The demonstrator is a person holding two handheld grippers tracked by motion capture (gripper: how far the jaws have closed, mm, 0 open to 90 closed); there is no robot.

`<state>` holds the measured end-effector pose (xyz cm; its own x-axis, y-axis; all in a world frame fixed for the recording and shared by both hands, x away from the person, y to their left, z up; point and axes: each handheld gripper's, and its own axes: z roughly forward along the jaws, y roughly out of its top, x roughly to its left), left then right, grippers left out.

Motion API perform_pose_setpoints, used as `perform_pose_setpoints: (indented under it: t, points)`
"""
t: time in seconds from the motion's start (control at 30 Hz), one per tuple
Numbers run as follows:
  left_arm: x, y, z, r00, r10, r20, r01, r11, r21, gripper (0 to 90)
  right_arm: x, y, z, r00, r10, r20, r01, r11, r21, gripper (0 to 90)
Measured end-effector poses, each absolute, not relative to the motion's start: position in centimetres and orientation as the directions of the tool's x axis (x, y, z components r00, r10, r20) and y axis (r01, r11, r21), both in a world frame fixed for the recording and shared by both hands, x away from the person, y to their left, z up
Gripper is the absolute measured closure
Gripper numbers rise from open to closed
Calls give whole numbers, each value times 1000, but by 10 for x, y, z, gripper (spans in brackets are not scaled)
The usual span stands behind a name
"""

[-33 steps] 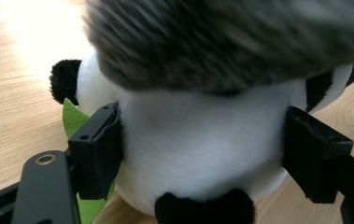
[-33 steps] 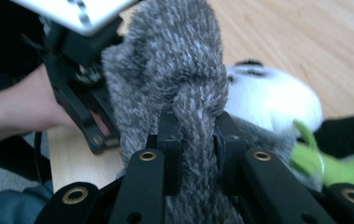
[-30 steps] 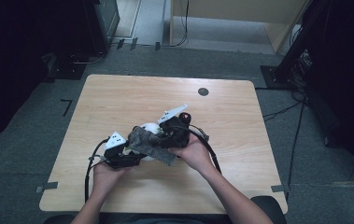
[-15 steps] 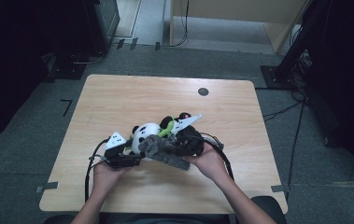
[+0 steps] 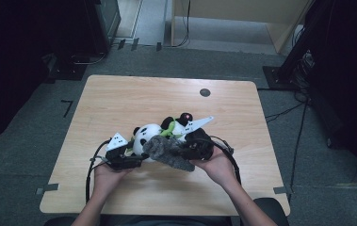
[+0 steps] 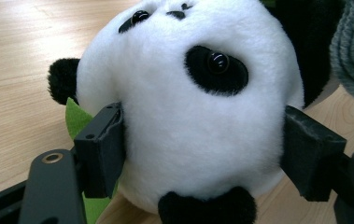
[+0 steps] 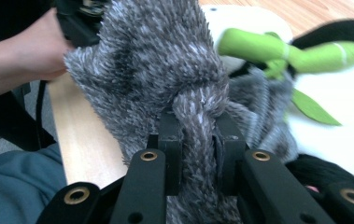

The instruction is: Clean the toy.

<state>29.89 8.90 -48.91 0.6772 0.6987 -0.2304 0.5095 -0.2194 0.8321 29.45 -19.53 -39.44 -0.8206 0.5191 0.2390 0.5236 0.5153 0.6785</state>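
Since the earlier frame, the right gripper (image 5: 185, 149) has drawn the grey fuzzy cloth (image 5: 166, 153) rightward and lower in the high view, uncovering more of the plush panda (image 5: 149, 136), which lies at the centre of the wooden worktop (image 5: 119, 101) with its green bamboo sprig (image 5: 169, 129) across it. Right fingers (image 7: 172, 149) are pressed together, pinching a bunched fold of the cloth (image 7: 165, 79). At lower left of the high view, the left gripper (image 5: 128, 153) holds the panda (image 6: 193, 112) by its white head, its fingers (image 6: 102, 147) pushing into the plush on both sides.
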Motion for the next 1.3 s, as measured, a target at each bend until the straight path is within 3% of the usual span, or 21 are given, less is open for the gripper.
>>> perform_pose_setpoints:
  t: [0.33,0.67,1.1,1.3]
  points:
    - [301,90,-488,680,695,-235,513,-223,829,246,269,-183,-395,-868,445,223,464,563,684,779]
    - [303,90,-487,673,696,-251,525,-210,825,247,253,-180,-413,-875,406,264,474,607,638,779]
    - [302,89,-487,677,697,-237,519,-223,825,250,284,-142,-445,-883,407,232,458,644,613,782]
    - [301,88,-487,677,701,-226,514,-230,826,251,293,-131,-452,-876,469,114,433,660,614,783]
